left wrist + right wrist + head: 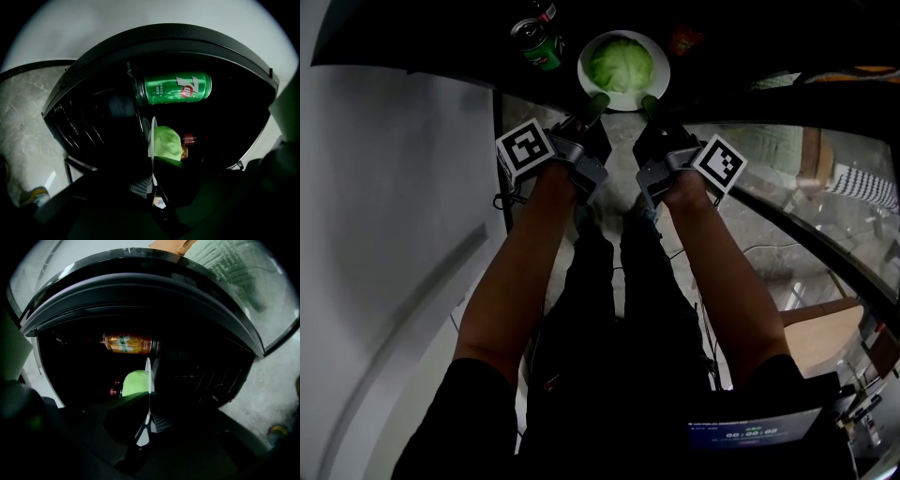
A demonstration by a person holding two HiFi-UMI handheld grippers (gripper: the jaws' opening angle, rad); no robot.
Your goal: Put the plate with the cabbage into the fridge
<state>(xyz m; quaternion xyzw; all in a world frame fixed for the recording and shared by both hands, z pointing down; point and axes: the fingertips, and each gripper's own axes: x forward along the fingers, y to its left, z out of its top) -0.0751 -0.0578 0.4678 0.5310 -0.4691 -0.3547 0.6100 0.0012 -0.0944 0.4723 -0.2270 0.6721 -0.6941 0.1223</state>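
Note:
A white plate (659, 78) carrying a pale green cabbage (622, 62) is held level in the dark fridge opening (441, 37). My left gripper (598, 101) is shut on the plate's near-left rim and my right gripper (650, 103) on its near-right rim. In the left gripper view the plate (153, 136) shows edge-on with the cabbage (168, 143) to its right, and the left gripper (153, 180) clamps the rim. In the right gripper view the plate (148, 373) and cabbage (135, 382) sit just beyond the right gripper (146, 416). Whether the plate rests on a shelf I cannot tell.
A green soda can (542, 47) stands left of the plate inside the fridge, also the green soda can (177, 87). An orange can (129, 343) stands at the right. The glass fridge door (787, 178) is swung open on the right. A white wall (384, 187) is at left.

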